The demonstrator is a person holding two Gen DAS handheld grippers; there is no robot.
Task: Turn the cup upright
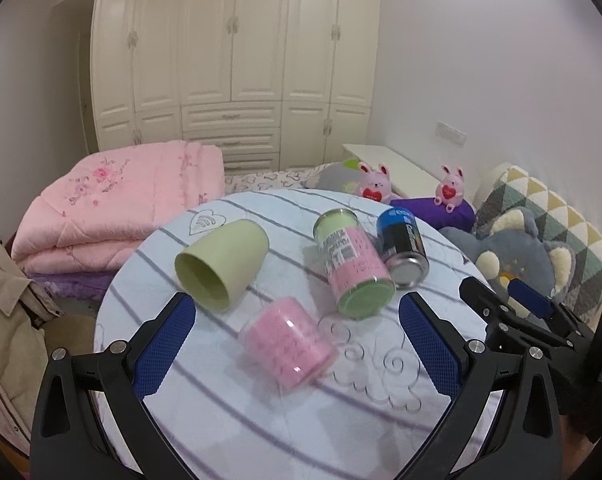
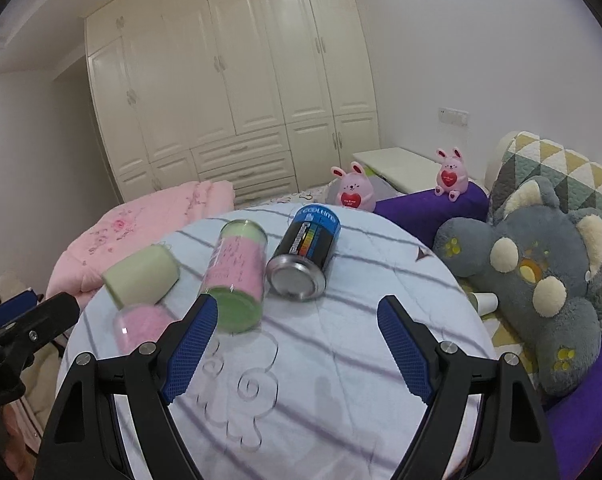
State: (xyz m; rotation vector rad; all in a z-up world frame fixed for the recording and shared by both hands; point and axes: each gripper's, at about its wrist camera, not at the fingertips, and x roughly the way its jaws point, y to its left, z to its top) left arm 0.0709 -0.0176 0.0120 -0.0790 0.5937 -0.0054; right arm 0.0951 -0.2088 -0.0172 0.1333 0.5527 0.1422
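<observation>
A pale green cup (image 1: 223, 264) lies on its side on the round table (image 1: 261, 420), mouth toward me; it also shows at the left in the right wrist view (image 2: 141, 276). My left gripper (image 1: 297, 312) is open and empty, fingers apart just short of the cup and a clear pink-filled jar (image 1: 289, 344). My right gripper (image 2: 297, 314) is open and empty, hovering before a green and pink canister (image 2: 237, 276) and a blue and black can (image 2: 305, 252), both lying down. The right gripper also shows at the right edge of the left wrist view (image 1: 517, 300).
The table has a striped white cloth and stands on a bed. A folded pink quilt (image 1: 113, 208) lies left, a grey plush (image 2: 541, 272) and pink bunnies (image 2: 353, 192) right. A paper cup (image 2: 487, 302) lies beside the plush. A wardrobe (image 1: 237, 60) stands behind.
</observation>
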